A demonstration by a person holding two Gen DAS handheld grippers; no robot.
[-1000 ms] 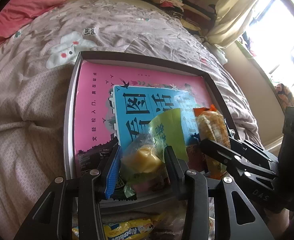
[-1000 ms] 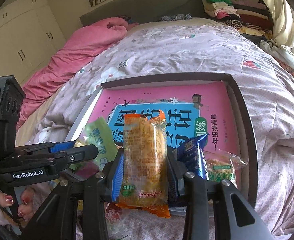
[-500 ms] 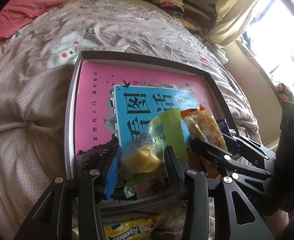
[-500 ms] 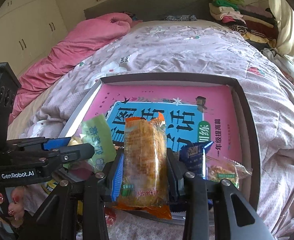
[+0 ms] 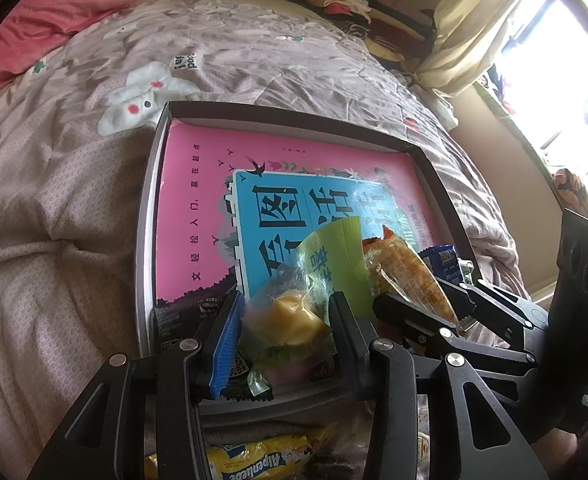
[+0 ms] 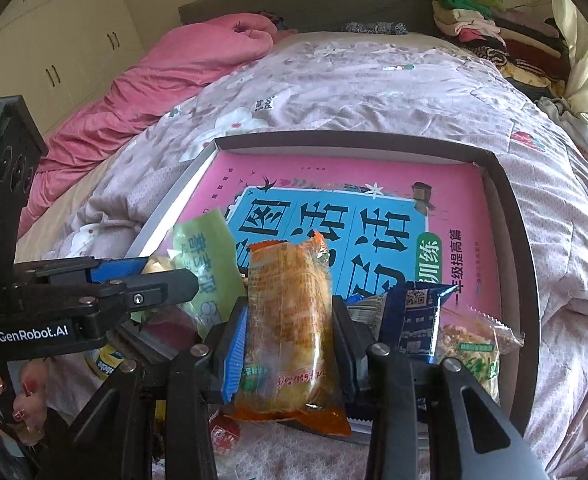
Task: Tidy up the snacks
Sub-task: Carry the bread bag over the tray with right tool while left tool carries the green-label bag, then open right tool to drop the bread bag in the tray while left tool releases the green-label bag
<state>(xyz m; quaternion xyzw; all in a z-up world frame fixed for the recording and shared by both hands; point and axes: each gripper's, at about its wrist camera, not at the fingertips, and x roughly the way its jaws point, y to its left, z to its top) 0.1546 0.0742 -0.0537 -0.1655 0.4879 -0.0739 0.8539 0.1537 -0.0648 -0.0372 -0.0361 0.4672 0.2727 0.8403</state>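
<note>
Placing step: left tool (image 5: 283,320) clamps the yellow snack (image 5: 294,320), right tool (image 6: 289,336) the orange packet (image 6: 289,312), over the tray's (image 6: 514,216) six o'clock edge; both need lowering, then releasing.

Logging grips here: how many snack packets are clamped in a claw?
2: the green-and-yellow packet in the left claw, the orange packet in the right claw. Both claws show, none hidden.

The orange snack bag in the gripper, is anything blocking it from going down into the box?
Nothing visible blocks it. The right gripper holds the orange snack bag over the near edge of the box. The pink book lining the box lies bare ahead; a blue packet sits beside.
</note>
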